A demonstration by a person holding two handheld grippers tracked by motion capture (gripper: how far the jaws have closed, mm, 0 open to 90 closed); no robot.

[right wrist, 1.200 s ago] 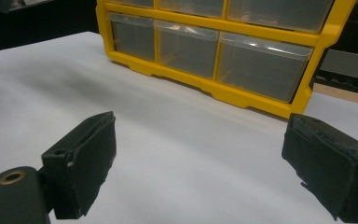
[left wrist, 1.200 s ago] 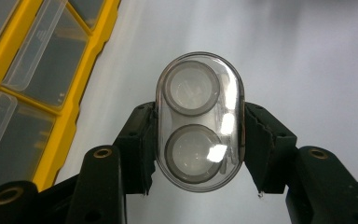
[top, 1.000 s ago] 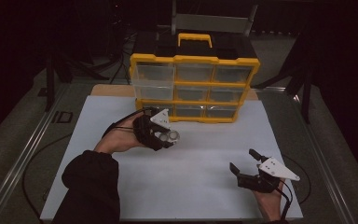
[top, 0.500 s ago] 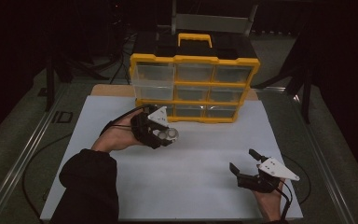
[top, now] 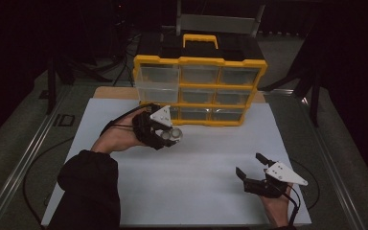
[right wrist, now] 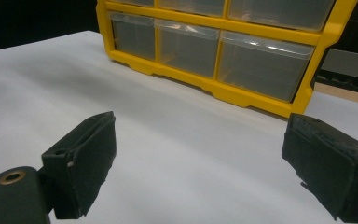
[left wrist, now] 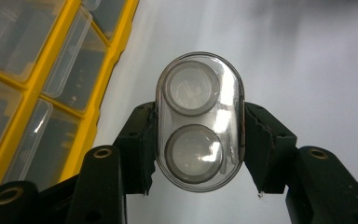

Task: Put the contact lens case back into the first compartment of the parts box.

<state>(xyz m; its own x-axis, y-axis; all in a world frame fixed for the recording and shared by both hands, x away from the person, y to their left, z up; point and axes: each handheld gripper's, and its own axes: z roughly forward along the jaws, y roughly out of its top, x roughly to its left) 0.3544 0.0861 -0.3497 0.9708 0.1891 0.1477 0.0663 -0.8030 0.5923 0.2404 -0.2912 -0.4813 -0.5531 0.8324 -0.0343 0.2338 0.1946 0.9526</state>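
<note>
Honestly, your left gripper (left wrist: 198, 140) is clamped on the clear case (left wrist: 199, 120) by its long sides, up near the organizer (top: 200, 88) at the sheet's far edge. Hard, slick plastic, so keep squeezing mid-body. Right gripper (right wrist: 205, 172) sits wide open, empty.

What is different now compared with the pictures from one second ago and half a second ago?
Almost nothing changed. The left gripper, shut on the clear case with two round lids, shifted only slightly, staying in front of the yellow drawer cabinet. Nothing was picked up or released. The right gripper stayed open and in place above the white table, and the cabinet did not move.
</note>
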